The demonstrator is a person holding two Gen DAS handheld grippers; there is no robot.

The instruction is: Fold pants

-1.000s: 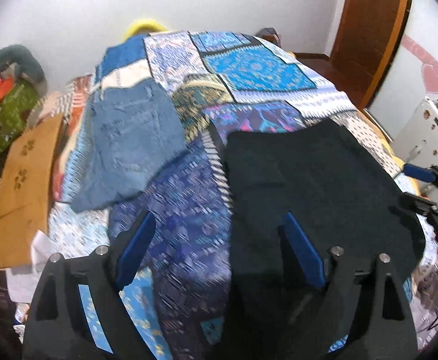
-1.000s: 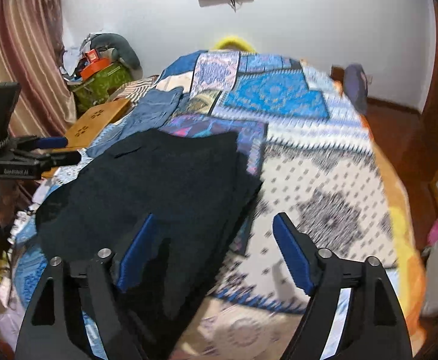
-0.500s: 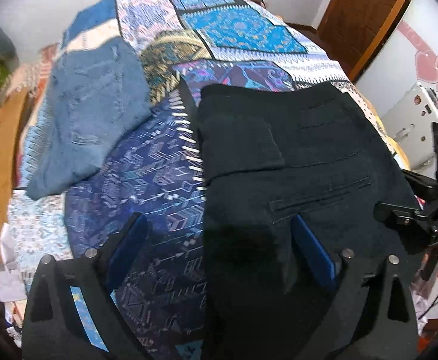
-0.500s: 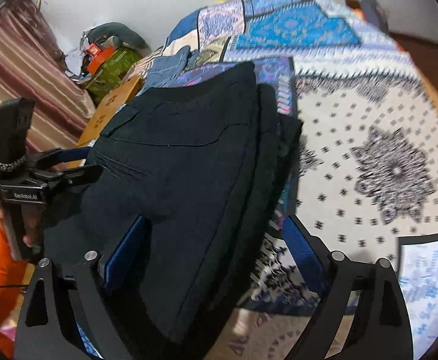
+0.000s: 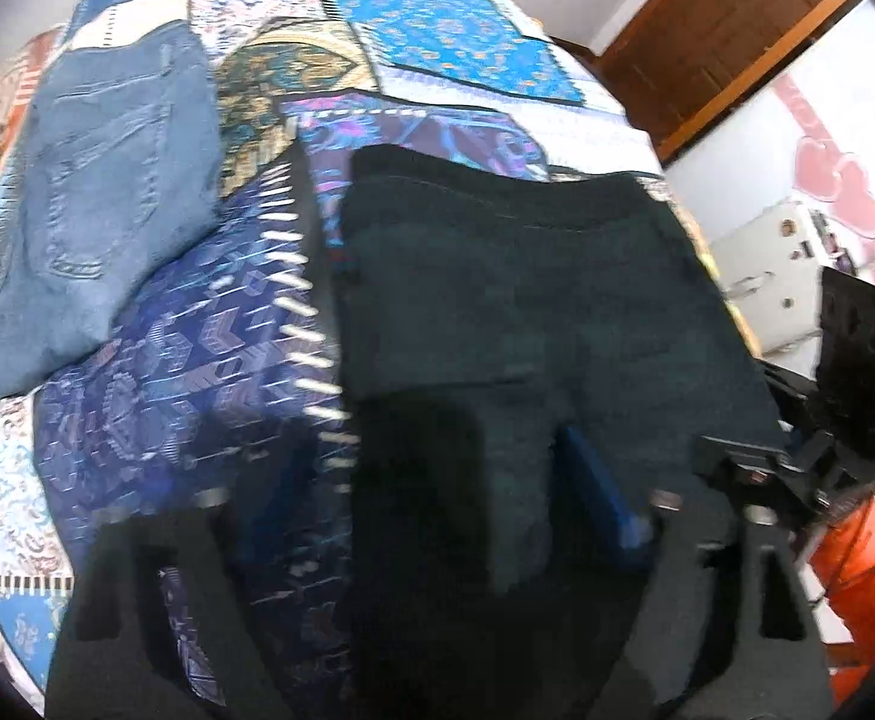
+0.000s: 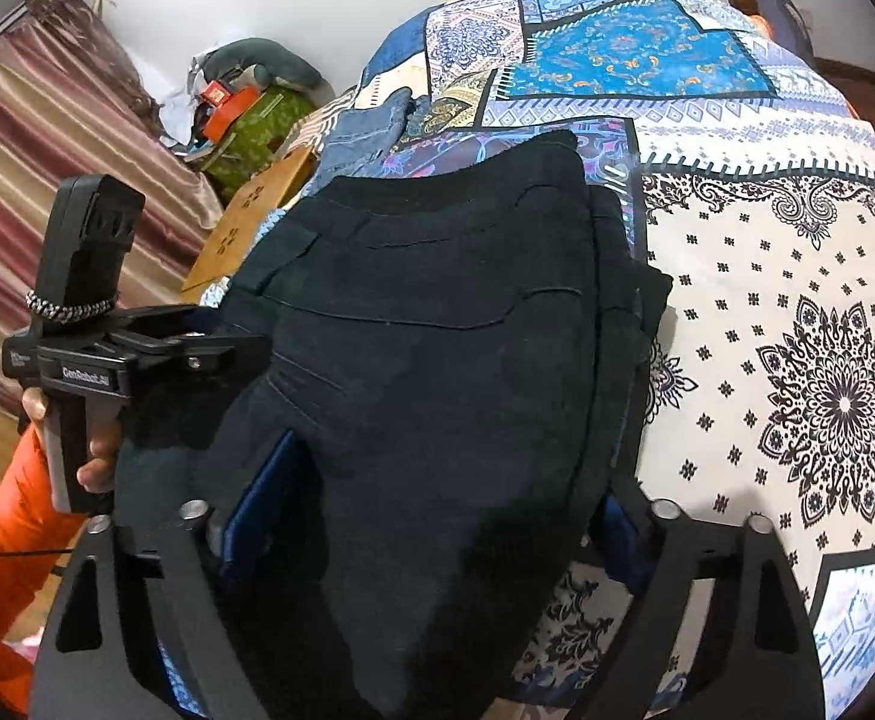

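Note:
Black pants (image 5: 527,300) lie folded on the patchwork bedspread, waistband toward the far side; they also show in the right wrist view (image 6: 437,360). My left gripper (image 5: 437,498) is open and low over the pants' near left edge, blue pads astride the cloth; the view is blurred. My right gripper (image 6: 431,516) is open, its jaws straddling the near right part of the pants. The left gripper also shows in the right wrist view (image 6: 155,354) at the pants' left edge. The right gripper shows in the left wrist view (image 5: 755,462).
Folded blue jeans (image 5: 95,198) lie on the bed to the left of the black pants. The bedspread (image 6: 797,300) stretches right and far. A wooden board (image 6: 245,222) and clutter (image 6: 245,114) stand beside the bed's left side. A door (image 5: 731,30) is far right.
Both grippers have moved down and forward onto the near end of the black pants, which now sit between the open jaws of each.

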